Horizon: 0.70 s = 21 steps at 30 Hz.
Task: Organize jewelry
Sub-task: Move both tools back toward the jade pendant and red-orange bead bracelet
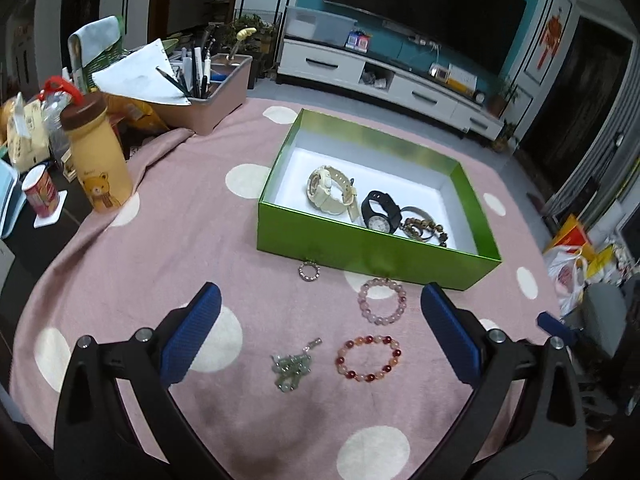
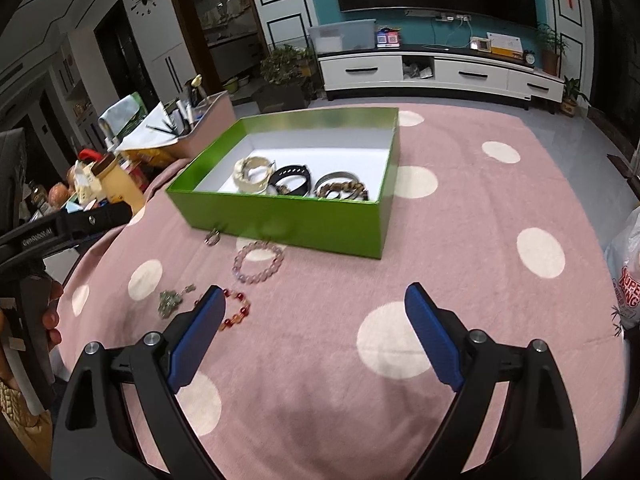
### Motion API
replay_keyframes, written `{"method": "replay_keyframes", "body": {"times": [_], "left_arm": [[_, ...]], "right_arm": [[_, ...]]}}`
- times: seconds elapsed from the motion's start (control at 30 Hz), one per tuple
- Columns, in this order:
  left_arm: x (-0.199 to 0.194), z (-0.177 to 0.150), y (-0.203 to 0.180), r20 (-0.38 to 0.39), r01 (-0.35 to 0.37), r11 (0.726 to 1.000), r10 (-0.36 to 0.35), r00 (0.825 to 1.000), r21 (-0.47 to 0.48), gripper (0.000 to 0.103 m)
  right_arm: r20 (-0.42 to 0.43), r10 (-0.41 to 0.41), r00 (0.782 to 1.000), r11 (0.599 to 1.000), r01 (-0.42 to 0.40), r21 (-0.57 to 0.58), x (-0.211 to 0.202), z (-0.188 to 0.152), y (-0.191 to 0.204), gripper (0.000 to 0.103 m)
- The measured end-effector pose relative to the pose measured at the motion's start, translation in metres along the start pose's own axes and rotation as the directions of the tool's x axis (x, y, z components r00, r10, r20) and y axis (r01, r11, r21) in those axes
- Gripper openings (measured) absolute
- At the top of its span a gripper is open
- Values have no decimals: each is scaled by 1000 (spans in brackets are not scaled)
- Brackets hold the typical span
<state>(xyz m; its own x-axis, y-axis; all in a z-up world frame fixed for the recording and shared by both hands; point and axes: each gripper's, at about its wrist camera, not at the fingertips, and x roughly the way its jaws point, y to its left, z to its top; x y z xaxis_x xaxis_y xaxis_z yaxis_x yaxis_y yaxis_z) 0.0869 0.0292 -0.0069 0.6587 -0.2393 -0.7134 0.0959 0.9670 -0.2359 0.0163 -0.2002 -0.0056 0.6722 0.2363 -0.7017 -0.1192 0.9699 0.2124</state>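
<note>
A green box [image 1: 360, 246] [image 2: 280, 220] on the pink dotted cloth holds a cream watch [image 1: 330, 190], a black watch [image 1: 380, 212] and brown bead bracelets [image 1: 422, 230]. In front of it lie a small ring [image 1: 309, 271], a pale pink bead bracelet [image 1: 382, 300] [image 2: 258, 261], a red bead bracelet [image 1: 369, 359] [image 2: 238, 312] and a green jade piece [image 1: 291, 368] [image 2: 170, 300]. My left gripper [image 1: 320, 312] is open above the loose pieces. My right gripper [image 2: 314, 312] is open over the cloth, right of them; its left finger hides part of the red bracelet.
At the left table edge stand a yellow bear bottle [image 1: 100, 152], a small can [image 1: 40, 192] and a pink bin of pens and papers [image 1: 200, 92]. A plastic bag [image 2: 626, 276] sits off the right edge. The left gripper's body [image 2: 60, 228] shows at the right wrist view's left.
</note>
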Motion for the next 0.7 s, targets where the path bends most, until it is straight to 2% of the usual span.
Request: {"method": "replay_keyframes", "body": {"times": [0.07, 0.13, 0.2, 0.3, 0.33, 0.4, 0.43, 0.63, 0.7], "left_arm": [[-5, -2, -2, 17, 18, 1000, -18, 1000, 16, 101], [-6, -4, -6, 22, -3, 998, 2, 1000, 58, 101], [-2, -8, -13, 4, -62, 988, 62, 998, 144, 101], [10, -14, -15, -71, -90, 971, 108, 992, 222, 101], [13, -16, -14, -84, -103, 966, 126, 988, 235, 101], [23, -24, -7, -94, -182, 947, 213, 973, 264, 101], [25, -28, -4, -96, -188, 946, 220, 971, 265, 101], [34, -46, 17, -104, -101, 976, 123, 987, 195, 101], [40, -50, 20, -105, -104, 977, 125, 987, 186, 101]], "right_arm": [[-9, 10, 1000, 1000, -10, -8, 2, -4, 5, 91], [-19, 26, 999, 1000, -26, -13, 5, -6, 10, 91], [-34, 42, 999, 999, -43, -23, 9, -9, 16, 91], [-52, 55, 997, 998, -57, -40, 16, -10, 23, 91], [-63, 57, 996, 997, -60, -48, 21, -12, 26, 91], [-80, 57, 995, 997, -61, -50, 27, -13, 28, 91], [-93, 60, 994, 997, -64, -49, 33, -14, 30, 91], [-129, 53, 990, 996, -62, -69, 55, -20, 41, 91], [-130, 39, 991, 995, -51, -87, 62, -21, 46, 91]]}}
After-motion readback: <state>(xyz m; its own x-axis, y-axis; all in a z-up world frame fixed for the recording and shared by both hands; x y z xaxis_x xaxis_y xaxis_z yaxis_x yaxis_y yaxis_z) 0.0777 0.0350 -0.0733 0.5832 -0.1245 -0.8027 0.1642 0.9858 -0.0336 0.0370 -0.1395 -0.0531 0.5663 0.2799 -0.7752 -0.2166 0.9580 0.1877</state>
